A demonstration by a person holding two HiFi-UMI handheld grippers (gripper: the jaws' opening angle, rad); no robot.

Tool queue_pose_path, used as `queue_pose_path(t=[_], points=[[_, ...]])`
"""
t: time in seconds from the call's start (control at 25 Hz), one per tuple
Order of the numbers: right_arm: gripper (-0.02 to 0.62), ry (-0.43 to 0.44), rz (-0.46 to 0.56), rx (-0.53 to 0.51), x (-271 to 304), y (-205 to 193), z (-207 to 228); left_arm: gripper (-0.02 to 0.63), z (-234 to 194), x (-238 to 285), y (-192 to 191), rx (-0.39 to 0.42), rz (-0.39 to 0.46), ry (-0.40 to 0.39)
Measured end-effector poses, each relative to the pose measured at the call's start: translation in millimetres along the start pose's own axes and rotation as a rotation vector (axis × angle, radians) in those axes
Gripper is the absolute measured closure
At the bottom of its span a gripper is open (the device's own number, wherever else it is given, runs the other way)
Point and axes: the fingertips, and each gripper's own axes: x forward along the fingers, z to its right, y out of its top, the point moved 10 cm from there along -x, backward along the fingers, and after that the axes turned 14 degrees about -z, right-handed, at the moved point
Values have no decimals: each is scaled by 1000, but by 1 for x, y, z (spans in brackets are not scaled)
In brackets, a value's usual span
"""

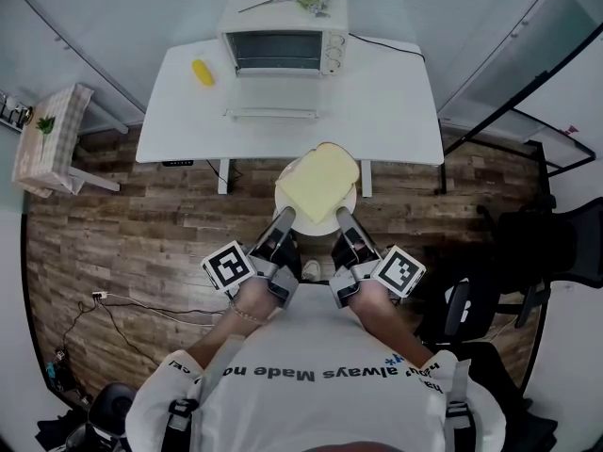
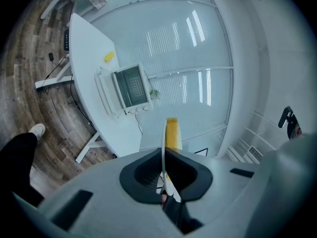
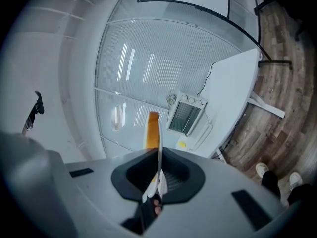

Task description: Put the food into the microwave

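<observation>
Left gripper [image 1: 283, 222] and right gripper [image 1: 345, 222]: my fingers clamped on the near rim of the plate [image 1: 316, 226], which carries the bread slice [image 1: 318, 179], well short of the open microwave [image 1: 283, 47]. Risk: uneven hands tilt the plate and the slice slides off.

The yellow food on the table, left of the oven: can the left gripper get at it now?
Probably not. The left gripper is shut on the rim of the plate, sharing it with the right gripper, and both are over the floor, short of the table with the yellow food.
</observation>
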Motion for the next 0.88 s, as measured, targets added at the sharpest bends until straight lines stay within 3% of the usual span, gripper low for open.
queue_pose_path(t=[0.12, 0.28, 0.36, 0.88], points=[[570, -5, 3, 2, 7, 9, 6, 588, -1, 13, 8, -24, 7, -43], [571, -3, 1, 11, 21, 18, 10, 588, -10, 15, 22, -15, -4, 23], [571, -3, -1, 8, 32, 25, 11, 588, -12, 20, 33, -18, -1, 14], [571, -21, 2, -1, 133, 83, 14, 588, -33, 57, 144, -39, 2, -23]])
